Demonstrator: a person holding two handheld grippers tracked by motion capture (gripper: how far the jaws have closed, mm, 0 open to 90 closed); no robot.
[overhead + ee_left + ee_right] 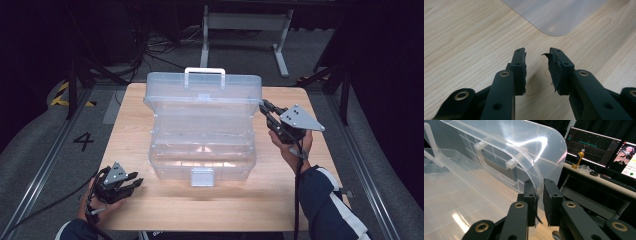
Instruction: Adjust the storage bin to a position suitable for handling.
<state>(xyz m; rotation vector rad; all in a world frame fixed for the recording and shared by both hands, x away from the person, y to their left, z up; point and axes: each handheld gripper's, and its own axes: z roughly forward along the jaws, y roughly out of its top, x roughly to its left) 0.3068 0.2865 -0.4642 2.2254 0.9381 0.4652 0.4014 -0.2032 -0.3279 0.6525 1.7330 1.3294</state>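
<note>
Left gripper [134, 182] resting low at table [165, 210] near-left corner, jaws standing moderately apart, gripping nothing. Clear plastic box [202, 150] sitting mid-table, lid [202, 90] standing raised. Right gripper [538, 192] pinching lid's right edge between nearly closed jaws.

Bright overhead light on the table [280, 195], dark surroundings, white glare streaks across the clear box [524, 142].

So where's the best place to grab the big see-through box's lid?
Probably its thin side edge, from the right. The lid stands raised, so that edge sticks out, and the right gripper already pinches it there.
</note>
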